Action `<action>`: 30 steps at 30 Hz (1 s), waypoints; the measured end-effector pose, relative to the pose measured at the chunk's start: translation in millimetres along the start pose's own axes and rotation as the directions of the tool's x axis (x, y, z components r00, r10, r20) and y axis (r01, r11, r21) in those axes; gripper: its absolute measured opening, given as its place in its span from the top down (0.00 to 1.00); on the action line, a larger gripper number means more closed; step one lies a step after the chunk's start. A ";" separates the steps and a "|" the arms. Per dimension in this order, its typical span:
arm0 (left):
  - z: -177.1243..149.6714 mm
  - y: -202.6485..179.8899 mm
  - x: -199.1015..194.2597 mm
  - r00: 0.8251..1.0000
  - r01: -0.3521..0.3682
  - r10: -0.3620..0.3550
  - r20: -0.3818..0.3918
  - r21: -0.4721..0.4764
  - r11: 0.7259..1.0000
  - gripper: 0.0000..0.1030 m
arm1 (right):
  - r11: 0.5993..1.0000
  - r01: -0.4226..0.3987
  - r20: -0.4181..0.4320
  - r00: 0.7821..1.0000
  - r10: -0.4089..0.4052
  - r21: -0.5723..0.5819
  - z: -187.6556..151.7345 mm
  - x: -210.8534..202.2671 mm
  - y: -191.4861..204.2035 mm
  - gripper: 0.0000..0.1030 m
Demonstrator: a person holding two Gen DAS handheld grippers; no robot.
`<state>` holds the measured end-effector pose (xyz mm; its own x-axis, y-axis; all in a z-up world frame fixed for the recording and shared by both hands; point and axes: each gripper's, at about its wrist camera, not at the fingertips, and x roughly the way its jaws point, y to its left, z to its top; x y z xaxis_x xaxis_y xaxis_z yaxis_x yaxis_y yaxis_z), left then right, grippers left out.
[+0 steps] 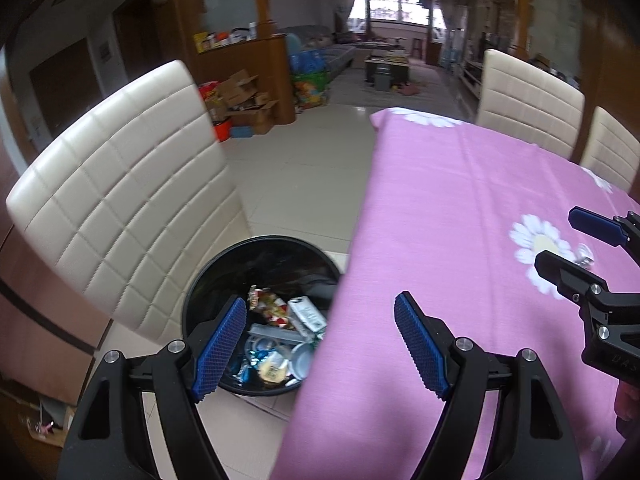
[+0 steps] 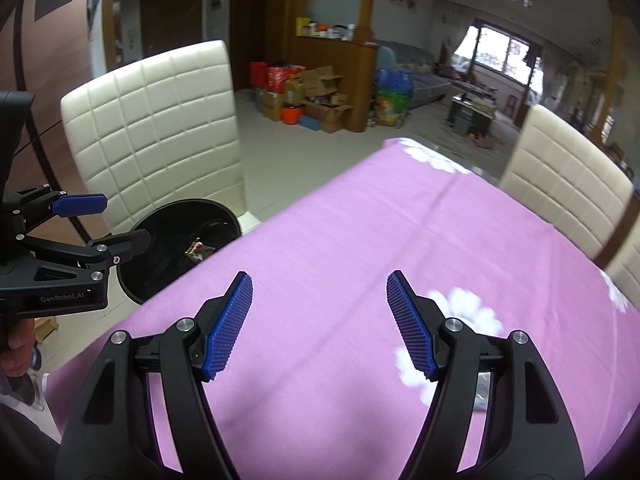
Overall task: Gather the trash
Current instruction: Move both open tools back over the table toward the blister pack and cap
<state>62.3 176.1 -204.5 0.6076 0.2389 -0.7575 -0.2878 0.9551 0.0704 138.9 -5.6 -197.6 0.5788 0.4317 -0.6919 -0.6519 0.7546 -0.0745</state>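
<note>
A black round bin [image 1: 208,276] stands on the floor by the table's left edge, holding several wrappers and packets [image 1: 276,332]. My left gripper [image 1: 320,298] hovers open over the bin's rim and the edge of the pink flowered tablecloth [image 1: 440,208], with nothing between its blue pads. My right gripper [image 2: 319,276] is open and empty above the cloth [image 2: 340,220]. It also shows in the left wrist view, the right gripper [image 1: 556,236] beside a small clear crumpled scrap [image 1: 584,258] lying on the cloth. The left gripper [image 2: 125,221] hangs over the bin [image 2: 168,236].
A cream quilted chair [image 1: 120,200] stands close behind the bin, and two more chairs [image 1: 528,100] line the table's far side. Cardboard boxes [image 1: 244,100] and bags are piled against a wooden divider. A hand [image 2: 16,344] holds the left gripper's handle.
</note>
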 end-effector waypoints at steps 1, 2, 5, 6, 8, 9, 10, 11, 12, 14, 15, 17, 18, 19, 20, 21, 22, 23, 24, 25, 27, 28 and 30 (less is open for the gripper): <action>-0.2 -5.1 -2.9 1.000 0.005 -0.005 0.002 0.006 1.000 0.27 | 1.000 0.010 0.005 1.000 -0.010 0.010 -3.4 -7.0 -4.3 0.32; -0.8 -9.9 -5.9 1.000 0.009 -0.009 0.004 0.011 1.000 0.27 | 1.000 0.018 0.010 1.000 -0.018 0.021 -6.9 -14.3 -8.3 0.32; -2.0 -27.9 -19.9 1.000 0.027 -0.027 0.013 0.028 0.999 0.27 | 0.999 0.033 0.021 0.999 -0.034 0.043 -14.1 -31.6 -16.4 0.32; -2.6 -33.6 -25.4 0.999 0.031 -0.032 0.018 0.036 0.999 0.27 | 0.998 0.041 0.025 0.999 -0.042 0.050 -17.5 -39.5 -18.8 0.32; -4.2 -44.3 -34.8 0.999 0.039 -0.041 0.031 0.053 0.998 0.27 | 0.996 0.057 0.036 0.998 -0.059 0.061 -25.2 -54.8 -25.2 0.32; -5.3 -52.0 -41.6 0.998 0.045 -0.048 0.039 0.066 0.997 0.27 | 0.996 0.064 0.039 0.997 -0.067 0.068 -29.1 -61.4 -29.0 0.32; -6.0 -58.5 -45.8 0.998 0.052 -0.055 0.043 0.077 0.996 0.27 | 0.995 0.071 0.040 0.996 -0.074 0.076 -32.5 -66.7 -33.2 0.32; -6.1 -62.6 -48.0 0.997 0.057 -0.061 0.045 0.085 0.995 0.27 | 0.993 0.079 0.041 0.996 -0.083 0.089 -37.7 -73.0 -39.1 0.32; -6.7 -70.4 -51.2 0.996 0.066 -0.071 0.046 0.097 0.993 0.27 | 0.991 0.085 0.041 0.995 -0.089 0.100 -41.7 -76.5 -42.3 0.32; -7.2 -82.3 -54.4 0.995 0.082 -0.088 0.041 0.112 0.990 0.27 | 0.987 0.098 0.035 0.994 -0.103 0.129 -50.5 -84.7 -52.4 0.32; -7.4 -90.6 -55.6 0.994 0.095 -0.100 0.036 0.119 0.988 0.27 | 0.983 0.107 0.029 0.993 -0.112 0.150 -57.2 -88.9 -60.0 0.32; -7.8 -104.6 -56.9 0.992 0.115 -0.120 0.032 0.135 0.984 0.27 | 0.975 0.121 0.015 0.992 -0.126 0.187 -68.8 -95.1 -72.5 0.32; -8.1 -113.5 -57.3 0.991 0.128 -0.134 0.029 0.148 0.981 0.27 | 0.971 0.128 0.009 0.991 -0.132 0.201 -73.1 -97.0 -78.0 0.32; -8.5 -121.5 -57.3 0.989 0.139 -0.145 0.026 0.161 0.977 0.27 | 0.967 0.136 0.002 0.990 -0.140 0.216 -78.2 -99.1 -84.3 0.32; -9.5 -127.4 -57.7 0.988 0.147 -0.153 0.024 0.172 0.974 0.27 | 0.962 0.146 -0.006 0.989 -0.149 0.231 -83.3 -100.8 -91.3 0.32; -10.5 -136.1 -56.9 0.986 0.158 -0.165 0.019 0.189 0.969 0.27 | 0.957 0.154 -0.014 0.988 -0.156 0.245 -87.7 -101.6 -97.2 0.32; -10.7 -142.6 -55.5 0.985 0.166 -0.173 0.014 0.203 0.965 0.27 | 0.953 0.161 -0.021 0.987 -0.161 0.256 -91.1 -101.9 -102.1 0.32; -11.6 -149.9 -54.5 0.984 0.173 -0.180 0.010 0.217 0.961 0.27 | 0.948 0.170 -0.027 0.985 -0.169 0.269 -94.8 -102.3 -108.0 0.32; -12.0 -157.9 -52.6 0.982 0.182 -0.188 0.004 0.231 0.956 0.27 | 0.944 0.177 -0.031 0.984 -0.176 0.278 -98.2 -102.9 -113.2 0.32; -12.0 -165.3 -50.3 0.981 0.190 -0.195 -0.003 0.243 0.951 0.27 | 0.940 0.184 -0.035 0.983 -0.182 0.288 -101.2 -103.2 -118.1 0.32; -12.2 -176.4 -46.1 0.978 0.206 -0.209 -0.016 0.257 0.944 0.27 | 0.932 0.196 -0.043 0.980 -0.192 0.304 -106.0 -103.4 -126.1 0.32; -12.0 -182.6 -43.3 0.976 0.215 -0.217 -0.023 0.265 0.940 0.27 | 0.929 0.203 -0.045 0.979 -0.199 0.310 -109.8 -104.6 -129.1 0.32; -10.4 -193.9 -38.1 0.973 0.229 -0.228 -0.034 0.282 0.932 0.27 | 0.922 0.218 -0.052 0.976 -0.213 0.320 -113.8 -105.0 -135.8 0.32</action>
<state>87.3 -20.0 -196.1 0.6315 0.0082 -0.7753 0.0798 0.9940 0.0755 110.9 -209.7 -196.5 0.6778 0.2349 -0.6968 -0.3182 0.9480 0.0101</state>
